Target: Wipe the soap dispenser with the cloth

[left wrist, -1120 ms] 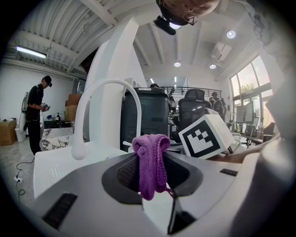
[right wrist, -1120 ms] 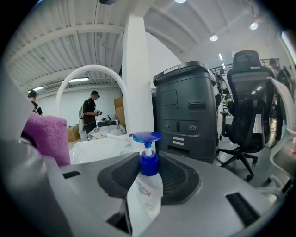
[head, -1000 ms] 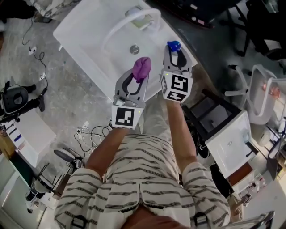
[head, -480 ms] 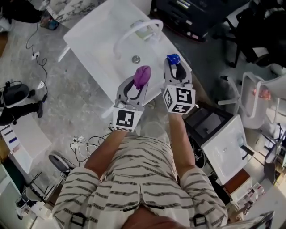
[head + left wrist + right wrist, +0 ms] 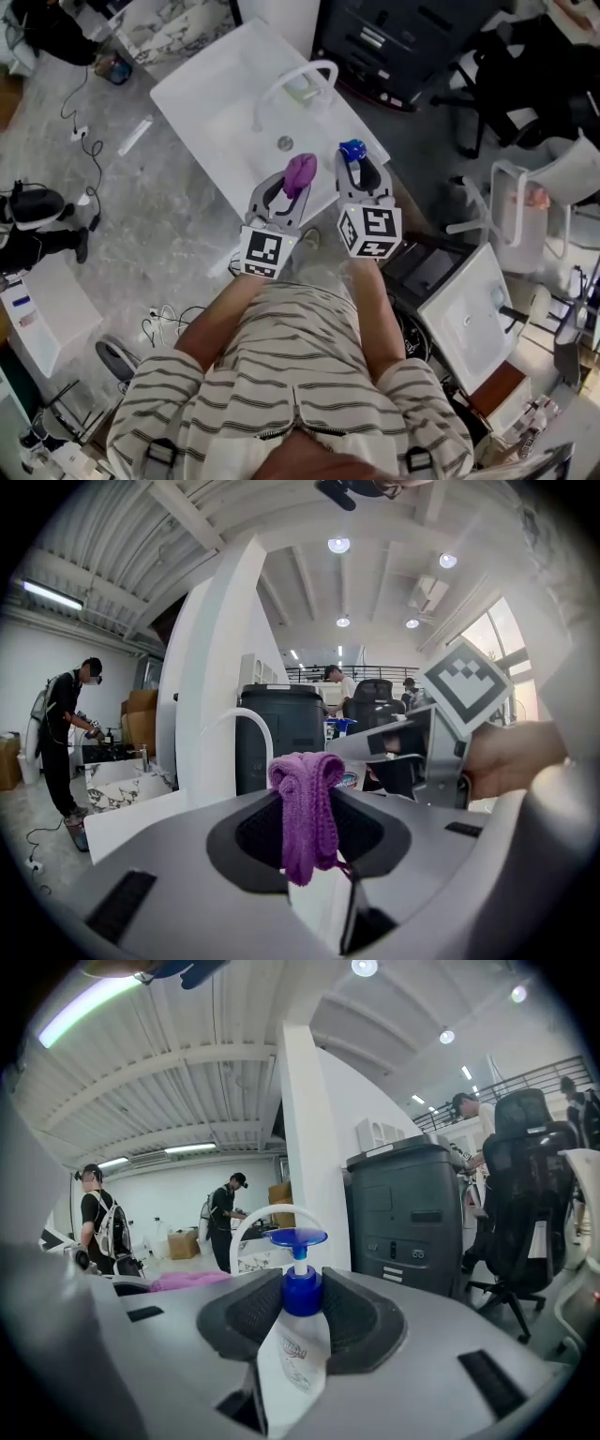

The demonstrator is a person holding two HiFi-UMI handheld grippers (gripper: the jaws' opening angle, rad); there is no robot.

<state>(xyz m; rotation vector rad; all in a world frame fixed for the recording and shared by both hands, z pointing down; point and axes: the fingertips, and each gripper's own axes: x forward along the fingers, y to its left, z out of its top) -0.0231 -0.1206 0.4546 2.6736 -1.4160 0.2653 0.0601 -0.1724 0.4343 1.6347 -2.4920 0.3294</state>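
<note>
My left gripper (image 5: pixel 294 184) (image 5: pixel 305 822) is shut on a bunched purple cloth (image 5: pixel 299 173) (image 5: pixel 307 808), which hangs out from between the jaws. My right gripper (image 5: pixel 354 164) (image 5: pixel 292 1321) is shut on a soap dispenser (image 5: pixel 294 1344) with a clear body and a blue pump top (image 5: pixel 352 150). The two grippers are held side by side, a little apart, in the air above the near right corner of a white sink (image 5: pixel 211 103). In the left gripper view the right gripper (image 5: pixel 427 752) shows to the right of the cloth.
A white arched faucet (image 5: pixel 292 82) and a drain (image 5: pixel 285 142) sit in the sink. A dark cabinet (image 5: pixel 394 42) stands behind it, another white sink unit (image 5: pixel 469 314) lies at the right, and cables (image 5: pixel 80 122) run over the grey floor. People stand in the background (image 5: pixel 225 1218).
Both grippers have risen with the cloth and the dispenser in them, and the sink now looks smaller and farther below them. The grips have not changed.
</note>
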